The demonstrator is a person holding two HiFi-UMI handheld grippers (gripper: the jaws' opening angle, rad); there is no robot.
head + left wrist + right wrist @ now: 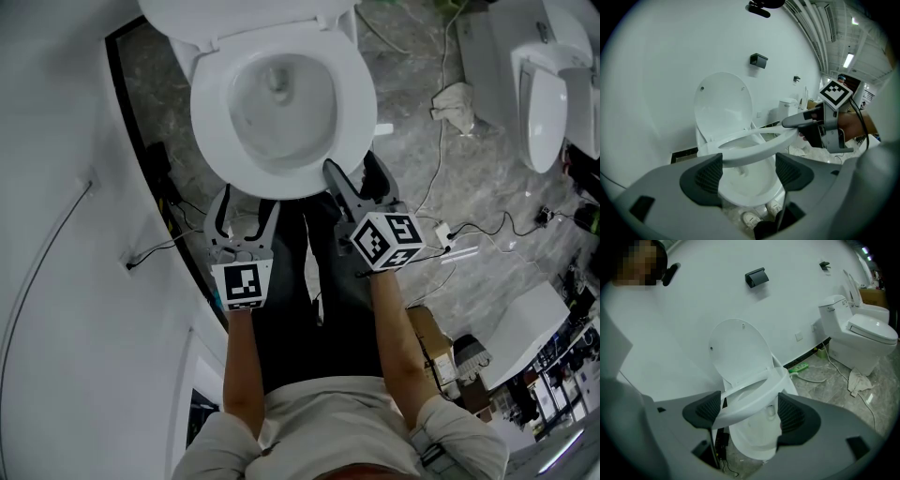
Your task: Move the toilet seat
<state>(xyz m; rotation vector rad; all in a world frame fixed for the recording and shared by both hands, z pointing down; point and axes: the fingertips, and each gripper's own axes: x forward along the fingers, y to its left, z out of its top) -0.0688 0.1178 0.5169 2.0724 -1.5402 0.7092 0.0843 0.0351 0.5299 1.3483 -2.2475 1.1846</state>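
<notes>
Marble floor (412,141): one toilet seat (349,98), two grippers (247,211) (354,173)

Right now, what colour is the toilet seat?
The toilet seat is plain white; left gripper view shows it best.

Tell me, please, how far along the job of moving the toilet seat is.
Done: the lid stands upright and the seat is off the bowl, tilted partway up. In hand: the right claw looks closed on the seat's rim; the left claw is open near the front rim, gripping nothing. Left: bring the seat to its final position, raised or lowered.
</notes>
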